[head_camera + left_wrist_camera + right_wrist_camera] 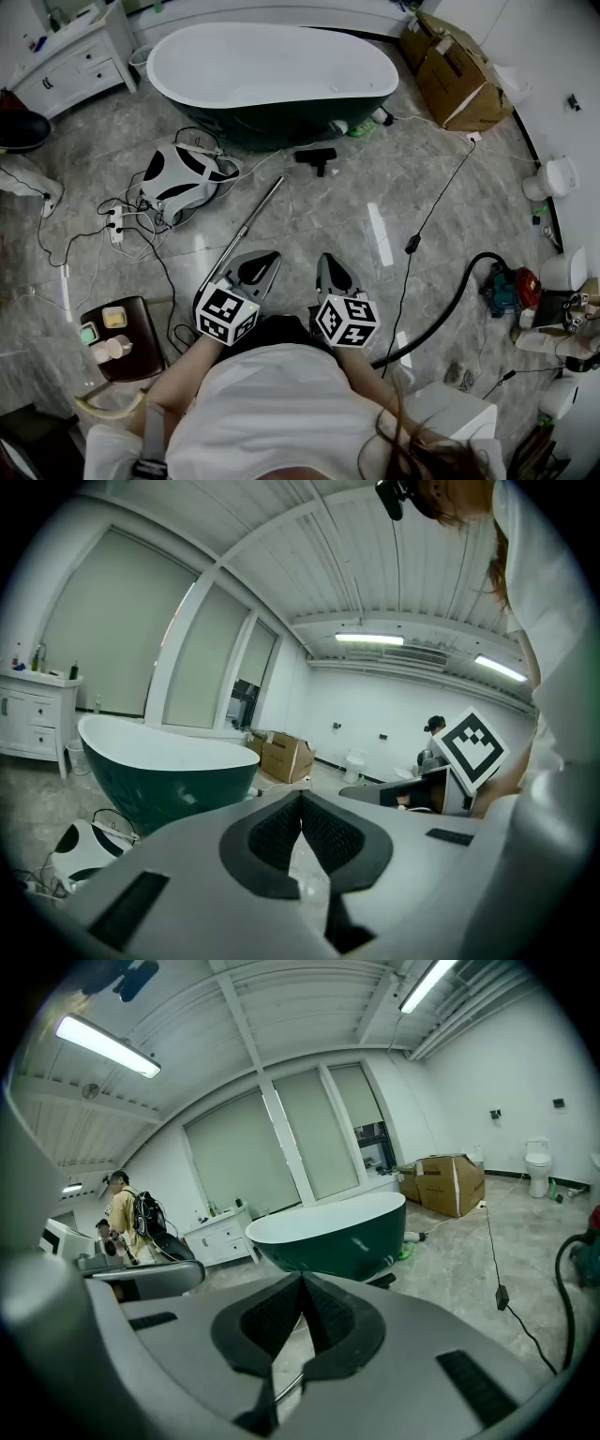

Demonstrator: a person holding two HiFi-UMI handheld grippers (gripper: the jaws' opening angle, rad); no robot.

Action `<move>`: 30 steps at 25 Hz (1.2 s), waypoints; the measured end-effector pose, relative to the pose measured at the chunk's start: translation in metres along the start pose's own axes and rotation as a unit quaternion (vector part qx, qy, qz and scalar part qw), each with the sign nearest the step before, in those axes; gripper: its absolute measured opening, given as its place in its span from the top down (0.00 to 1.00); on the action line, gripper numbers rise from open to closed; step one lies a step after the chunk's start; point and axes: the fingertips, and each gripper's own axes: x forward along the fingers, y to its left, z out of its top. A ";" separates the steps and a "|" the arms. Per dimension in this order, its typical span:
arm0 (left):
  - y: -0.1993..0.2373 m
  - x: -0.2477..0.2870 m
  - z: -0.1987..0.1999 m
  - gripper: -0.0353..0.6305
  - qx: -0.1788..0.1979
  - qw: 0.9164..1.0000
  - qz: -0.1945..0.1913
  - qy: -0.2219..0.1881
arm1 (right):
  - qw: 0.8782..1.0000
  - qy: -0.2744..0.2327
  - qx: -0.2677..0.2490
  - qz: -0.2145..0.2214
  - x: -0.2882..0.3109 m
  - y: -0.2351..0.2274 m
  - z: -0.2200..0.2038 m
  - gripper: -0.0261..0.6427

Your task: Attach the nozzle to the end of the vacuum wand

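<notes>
Step in hand: pre-grasp, nothing picked up yet. Left gripper [255, 269] and right gripper [335, 274] are both held close to the body, side by side, pointing forward and a bit down. In its own view the left gripper [302, 803] has its jaws closed on nothing, pads meeting, and the right gripper [302, 1283] shows the same. The wand [248, 225] lies flat on the floor [375, 187], running diagonally from just beside the left gripper up toward the tub [272, 80]. The nozzle [316, 157] (the small black piece, as far as I can judge) sits on the floor right by the tub's base, near the wand's far end but apart from it, not attached. The vacuum [178, 178] with tangled cables is left of the wand, and the hose [450, 300] is off to the right. The next move likely calls for both sets of jaws to open and a reach down and forward, one gripper taking the wand near its far end and the other the nozzle. The nozzle's socket then has to line up with the tube axis before pushing on. Risk: the wand is round and smooth and may roll or slip in the pads.
</notes>
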 end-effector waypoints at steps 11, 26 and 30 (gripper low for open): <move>-0.009 0.001 0.000 0.94 -0.009 1.000 0.015 -0.003 | 1.000 -0.007 -0.008 0.029 -0.009 0.004 -0.001 0.94; -0.056 0.019 -0.011 0.93 -0.013 0.999 0.030 -0.012 | 0.996 -0.018 -0.023 0.082 -0.044 -0.018 -0.006 0.94; -0.065 0.020 -0.013 0.93 -0.020 0.999 0.044 -0.024 | 0.997 -0.028 -0.019 0.076 -0.054 -0.030 -0.007 0.94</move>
